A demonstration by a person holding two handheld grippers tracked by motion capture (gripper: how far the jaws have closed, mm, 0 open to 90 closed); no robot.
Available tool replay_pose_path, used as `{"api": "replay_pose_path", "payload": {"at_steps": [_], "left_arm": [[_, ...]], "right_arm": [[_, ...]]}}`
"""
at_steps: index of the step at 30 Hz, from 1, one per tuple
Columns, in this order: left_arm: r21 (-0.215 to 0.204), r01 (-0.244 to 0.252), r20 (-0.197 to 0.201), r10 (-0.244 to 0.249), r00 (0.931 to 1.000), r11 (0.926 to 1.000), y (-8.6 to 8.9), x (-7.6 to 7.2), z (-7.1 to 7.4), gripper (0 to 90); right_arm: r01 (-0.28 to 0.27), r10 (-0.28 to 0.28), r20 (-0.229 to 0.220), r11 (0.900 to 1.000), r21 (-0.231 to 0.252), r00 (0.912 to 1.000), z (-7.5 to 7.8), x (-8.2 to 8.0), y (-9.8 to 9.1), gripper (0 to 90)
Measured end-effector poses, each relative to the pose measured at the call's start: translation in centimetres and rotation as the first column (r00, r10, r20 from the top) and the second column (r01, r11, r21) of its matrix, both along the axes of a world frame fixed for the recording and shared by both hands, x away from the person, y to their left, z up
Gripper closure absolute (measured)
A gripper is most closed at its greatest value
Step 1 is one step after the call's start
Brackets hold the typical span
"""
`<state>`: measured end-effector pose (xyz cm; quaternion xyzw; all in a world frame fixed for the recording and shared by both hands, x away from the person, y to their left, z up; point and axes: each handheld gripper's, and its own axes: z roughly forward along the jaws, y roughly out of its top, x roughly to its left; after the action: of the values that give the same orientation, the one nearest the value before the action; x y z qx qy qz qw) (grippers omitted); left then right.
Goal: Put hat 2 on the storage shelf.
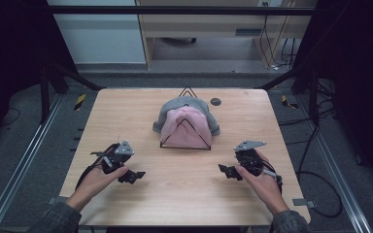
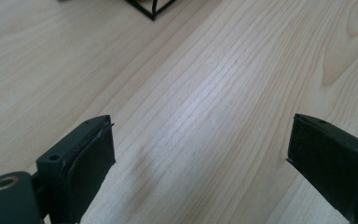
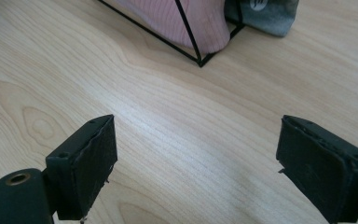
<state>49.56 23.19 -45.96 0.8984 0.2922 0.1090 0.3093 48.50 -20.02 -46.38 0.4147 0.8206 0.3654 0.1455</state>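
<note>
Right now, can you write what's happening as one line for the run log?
left gripper: open, empty | right gripper: open, empty | pink knitted cloth and grey cloth: draped on black wire frame | light wooden table: both grippers low over it

A pale wooden worktop [image 1: 141, 121] carries a black wire stand [image 1: 186, 132] at its far middle, draped with a pink cloth [image 1: 184, 128] over a grey cloth [image 1: 167, 114]. A small dark disc [image 1: 215, 101] lies just right of them, near the far edge.
</note>
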Motion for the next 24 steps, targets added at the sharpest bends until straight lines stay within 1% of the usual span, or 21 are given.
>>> {"api": "replay_pose_path", "payload": {"at_steps": [1, 3, 4, 5, 6, 7, 9, 12, 13, 16, 19, 20, 21, 22, 23, 24], "left_arm": [[0.006, -0.002, -0.013, 0.002, 0.9999, 1.0, 0.2, 0.1, -0.5, 6.5], [0.01, -0.006, -0.018, 0.006, 0.9998, 0.9999, 0.4, 0.2, -0.8, 6.5], [0.011, -0.01, -0.024, 0.01, 0.9997, 0.9999, 0.5, 0.3, -1.0, 6.6], [0.007, -0.017, -0.03, 0.018, 0.9994, 0.9998, 0.7, 0.4, -1.3, 6.6], [0.002, -0.026, -0.038, 0.026, 0.9989, 0.9997, 0.8, 0.5, -1.7, 6.6], [0.009, -0.027, -0.045, 0.028, 0.9986, 0.9996, 0.9, 0.5, -1.9, 6.5], [0.01, -0.03, -0.048, 0.03, 0.9984, 0.9995, 1.0, 0.6, -2.2, 6.4], [0.016, -0.03, -0.057, 0.031, 0.9979, 0.9994, 1.1, 0.7, -2.5, 5.9], [0.014, -0.033, -0.057, 0.034, 0.9978, 0.9994, 1.1, 0.7, -2.6, 5.8], [0.016, -0.034, -0.07, 0.035, 0.9969, 0.9993, 1.2, 0.8, -3.0, 5.2], [0.02, -0.039, -0.054, 0.04, 0.9977, 0.999, 1.3, 0.8, -3.4, 3.1], [0.022, -0.038, -0.052, 0.04, 0.9979, 0.999, 1.2, 0.7, -3.4, 2.9], [0.022, -0.039, -0.046, 0.04, 0.9981, 0.999, 1.3, 0.7, -3.4, 2.9], [0.023, -0.046, -0.018, 0.046, 0.9988, 0.9987, 1.3, 0.5, -3.7, 2.5], [0.013, -0.045, -0.009, 0.045, 0.9989, 0.9989, 1.3, 0.5, -3.9, 0.0], [-0.002, -0.056, 0.003, 0.056, 0.9984, 0.9984, 1.3, 0.3, -4.0, 0.0]], "right_arm": [[0.002, -0.002, -0.006, 1.0, 0.005, 1.0, -0.2, 0.0, 0.0, 12.6], [0.005, -0.005, -0.007, 0.9999, 0.01, 1.0, -0.4, 0.1, 0.0, 12.6], [0.02, -0.02, -0.02, 0.9996, 0.019, 0.9996, -1.0, 0.2, -0.2, 12.7], [0.02, -0.02, -0.02, 0.9996, 0.019, 0.9996, -1.0, 0.2, -0.2, 12.7], [0.036, -0.036, -0.039, 0.9993, 0.014, 0.9986, -1.6, 0.3, -0.4, 12.8], [0.039, -0.038, -0.041, 0.9992, 0.009, 0.9984, -1.8, 0.4, -0.4, 12.8], [0.042, -0.042, -0.047, 0.9991, 0.002, 0.998, -2.0, 0.4, -0.5, 12.8], [0.059, -0.059, -0.056, 0.9982, 0.005, 0.9967, -2.4, 0.5, -0.7, 12.7], [0.057, -0.056, -0.052, 0.9984, 0.0, 0.997, -2.5, 0.6, -0.7, 12.5], [0.06, -0.06, -0.062, 0.9982, 0.003, 0.9963, -2.8, 0.6, -0.6, 12.1], [0.066, -0.066, -0.068, 0.9978, -0.012, 0.9955, -3.2, 0.7, -0.5, 11.7], [0.067, -0.068, -0.078, 0.9976, -0.015, 0.9946, -3.4, 0.7, -0.3, 11.3], [0.063, -0.065, -0.073, 0.9978, -0.02, 0.9953, -3.6, 0.7, -0.3, 10.3], [0.064, -0.066, -0.063, 0.9976, -0.028, 0.9959, -3.7, 0.6, -0.2, 10.1], [0.068, -0.07, -0.048, 0.9971, -0.032, 0.9964, -3.8, 0.5, -0.1, 8.7], [0.074, -0.076, -0.042, 0.9968, -0.031, 0.9962, -3.9, 0.4, 0.0, 7.8]]}}
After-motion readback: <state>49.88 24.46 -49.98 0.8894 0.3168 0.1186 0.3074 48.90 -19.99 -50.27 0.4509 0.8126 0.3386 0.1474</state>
